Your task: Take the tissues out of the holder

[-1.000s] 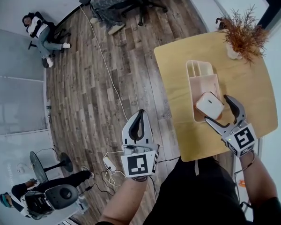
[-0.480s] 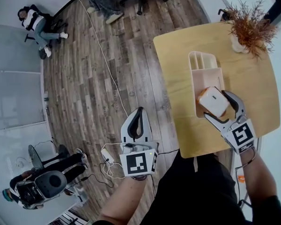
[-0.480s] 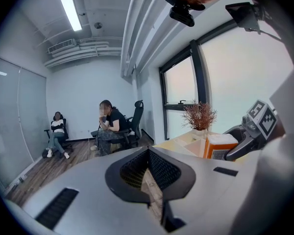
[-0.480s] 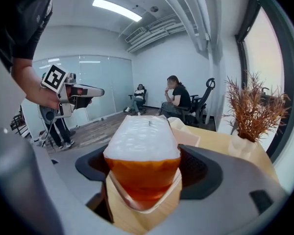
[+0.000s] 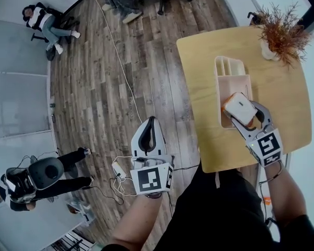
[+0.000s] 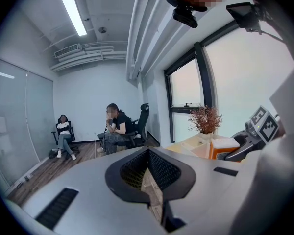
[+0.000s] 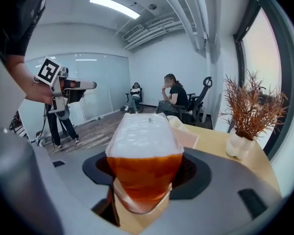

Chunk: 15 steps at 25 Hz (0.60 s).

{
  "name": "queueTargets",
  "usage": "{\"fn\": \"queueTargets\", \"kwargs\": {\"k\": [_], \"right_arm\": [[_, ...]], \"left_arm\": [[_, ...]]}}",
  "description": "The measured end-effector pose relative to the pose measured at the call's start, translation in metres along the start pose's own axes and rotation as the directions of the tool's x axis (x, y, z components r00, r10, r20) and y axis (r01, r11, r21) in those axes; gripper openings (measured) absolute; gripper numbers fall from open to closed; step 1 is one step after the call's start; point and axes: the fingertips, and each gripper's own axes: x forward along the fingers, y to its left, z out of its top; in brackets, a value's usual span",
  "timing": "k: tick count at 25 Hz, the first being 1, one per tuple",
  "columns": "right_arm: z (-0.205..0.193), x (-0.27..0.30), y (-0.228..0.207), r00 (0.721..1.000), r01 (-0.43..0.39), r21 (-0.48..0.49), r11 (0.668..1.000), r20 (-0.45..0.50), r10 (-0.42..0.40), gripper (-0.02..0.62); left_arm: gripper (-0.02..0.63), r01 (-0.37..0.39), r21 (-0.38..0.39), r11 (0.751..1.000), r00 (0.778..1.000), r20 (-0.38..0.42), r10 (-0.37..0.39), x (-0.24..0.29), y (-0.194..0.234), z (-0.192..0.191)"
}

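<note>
Head view: a beige holder (image 5: 218,88) lies mid-desk (image 5: 282,98); at its end nearest the desk's front edge, the right gripper (image 5: 247,115) has just been closing its jaws, which now clasp an orange-and-white tissue pack (image 5: 239,107) by two sides. Left gripper view: the left gripper (image 6: 149,180) hangs off the desk, jaws pressed together on nothing. Right gripper view: the pack fills the jaws, its film creasing. It looks light, soft and slippery, so a gentle mid-body squeeze seems best.

Right tool (image 5: 244,112) (jaws just closing) laden
</note>
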Motion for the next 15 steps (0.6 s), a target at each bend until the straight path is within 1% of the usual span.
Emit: {"fn": "queueTargets", "kwargs": {"k": [6,9,12,15], "right_arm": [[0.0,-0.003,-0.003,1.0,-0.003,-0.012,1.0,-0.002,0.003,0.285],[0.007,-0.007,-0.002,1.0,-0.007,-0.012,1.0,0.006,0.007,0.284],[0.012,-0.012,-0.002,1.0,-0.005,-0.031,0.999,0.007,0.006,0.284],[0.025,-0.018,0.0,1.0,-0.005,-0.038,0.999,0.018,0.006,0.284]], "left_arm": [[0.005,-0.005,0.009,1.0,0.999,0.032,0.005,-0.002,0.0,0.015],[0.005,-0.011,0.004,1.0,0.999,0.044,0.011,-0.005,0.0,0.02],[0.005,-0.014,0.006,1.0,0.998,0.058,0.014,-0.01,0.002,0.027],[0.005,-0.019,0.012,1.0,0.997,0.078,0.018,-0.017,0.005,0.038]]}}
